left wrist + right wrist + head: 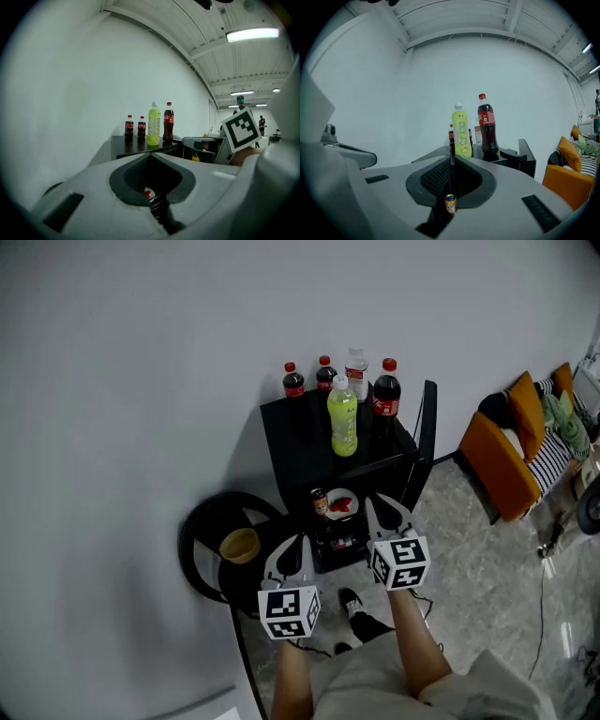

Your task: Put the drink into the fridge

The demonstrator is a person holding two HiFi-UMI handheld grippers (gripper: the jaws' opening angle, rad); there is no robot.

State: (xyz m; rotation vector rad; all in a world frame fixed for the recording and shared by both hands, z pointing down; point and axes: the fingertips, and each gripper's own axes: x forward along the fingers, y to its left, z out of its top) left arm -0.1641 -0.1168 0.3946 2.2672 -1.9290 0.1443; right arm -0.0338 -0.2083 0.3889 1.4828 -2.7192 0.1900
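bottle (343,418), slim green plastic, atop boxy fridge (292,420)

Four bottles (324,374) in row at back of fridge (300,442) top, by wall. Drink bottle (343,418) before them. Lower down, at fridge front: can (320,502) left of plate (340,505). Cup (240,545) on round stand (200,540) to left, sofa (502,460) far right.

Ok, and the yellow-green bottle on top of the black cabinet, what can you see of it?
The yellow-green bottle looks like clear plastic full of bright yellow-green drink, with a white cap and a label whose print is too small to read. It stands upright and capped on the black cabinet, at the front of the group, ahead of a clear bottle and beside the tall cola bottle. Whether it touches the cola bottle cannot be told.
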